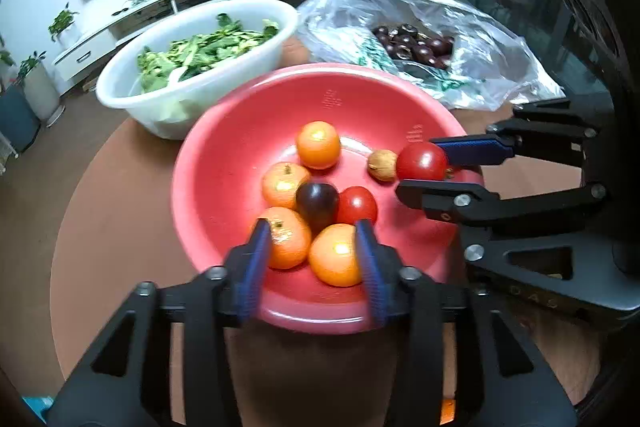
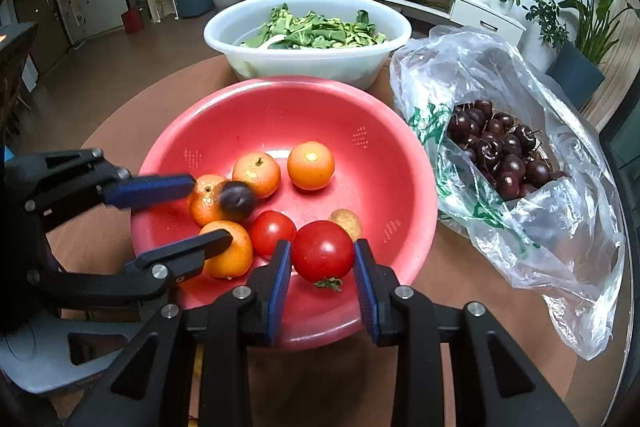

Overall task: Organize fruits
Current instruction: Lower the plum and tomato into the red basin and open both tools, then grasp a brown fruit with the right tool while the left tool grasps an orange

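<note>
Two grippers over the red bowl, one tomato gripped

Four oranges, two tomatoes, one dark plum [image 2: 237, 201] and one small tan fruit [image 2: 346, 223] sit in or over the red bowl [image 2: 280, 107]. Oranges: far one [image 2: 311, 165], middle one [image 2: 256, 174], left one [image 2: 206, 205], near one [image 2: 230, 251]. Loose tomato [image 2: 273, 233] lies on the bowl floor, touching the plum side of the pile in the left wrist view.

Room to move: far half of the bowl floor is bare; fruit bunches toward the near side. White tub [image 2: 308, 61] of greens sits just beyond the bowl's far rim. Plastic bag [image 2: 560, 227] of cherries [image 2: 500, 151] lies just beside the bowl's right rim. Round brown table [image 2: 120, 123] has open top left of the bowl.

Right gripper [image 2: 322, 261] points steeply down over the near rim, pads pressed on both sides of the large tomato [image 2: 322, 251], calyx toward the camera. Tan fruit sits just behind that tomato.

Left gripper [image 1: 316, 251] reaches in from the left of the bowl, angled down, jaws parted, nothing clamped. Plum looks blurred, just off its fingertips, on the oranges. Near orange and left orange lie between or under its fingers [image 2: 152, 189]; contact unclear.
</note>
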`<state>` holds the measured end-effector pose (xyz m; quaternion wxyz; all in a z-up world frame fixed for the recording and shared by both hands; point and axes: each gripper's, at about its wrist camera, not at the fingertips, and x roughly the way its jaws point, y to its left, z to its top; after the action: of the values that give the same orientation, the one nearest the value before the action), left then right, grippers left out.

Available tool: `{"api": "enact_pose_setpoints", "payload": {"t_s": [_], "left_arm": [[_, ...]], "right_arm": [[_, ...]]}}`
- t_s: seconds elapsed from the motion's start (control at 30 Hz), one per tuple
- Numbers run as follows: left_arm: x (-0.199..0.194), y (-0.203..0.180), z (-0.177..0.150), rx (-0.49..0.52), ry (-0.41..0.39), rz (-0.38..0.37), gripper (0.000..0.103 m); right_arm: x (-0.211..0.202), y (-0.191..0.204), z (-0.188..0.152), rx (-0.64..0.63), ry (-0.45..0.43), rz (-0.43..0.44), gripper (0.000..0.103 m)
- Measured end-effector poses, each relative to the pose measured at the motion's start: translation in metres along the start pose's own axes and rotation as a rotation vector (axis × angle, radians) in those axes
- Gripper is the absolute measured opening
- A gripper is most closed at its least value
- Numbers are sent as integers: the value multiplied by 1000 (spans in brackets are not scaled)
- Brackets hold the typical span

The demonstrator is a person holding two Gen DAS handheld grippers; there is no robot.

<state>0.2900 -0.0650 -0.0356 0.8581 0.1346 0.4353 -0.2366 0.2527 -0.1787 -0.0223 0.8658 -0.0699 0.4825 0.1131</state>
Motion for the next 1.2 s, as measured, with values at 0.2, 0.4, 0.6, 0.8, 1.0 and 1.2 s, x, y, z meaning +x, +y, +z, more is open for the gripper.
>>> {"api": "enact_pose_setpoints", "payload": {"t_s": [0.2, 0.4, 0.6, 0.8, 1.0, 1.2], "left_arm": [[-6, 1, -3, -8, -13, -7, 50], [-26, 2, -5, -32, -52, -6, 60], [-60, 5, -19, -70, -115, -20, 77], [-86, -4, -54, -82, -123, -34, 88], [-89, -25, -110, -74, -65, -62, 89], [-97, -41, -157, -102, -33, -51, 102]], "right_arm": [[-1, 0, -1, 9, -8, -1, 35], [-8, -2, -1, 24, -18, 7, 46], [-22, -1, -5, 32, -48, 10, 60], [-47, -4, -24, 73, -93, 45, 60], [-58, -1, -64, 142, -66, 129, 61], [-37, 25, -86, 106, 12, 153, 61]]}}
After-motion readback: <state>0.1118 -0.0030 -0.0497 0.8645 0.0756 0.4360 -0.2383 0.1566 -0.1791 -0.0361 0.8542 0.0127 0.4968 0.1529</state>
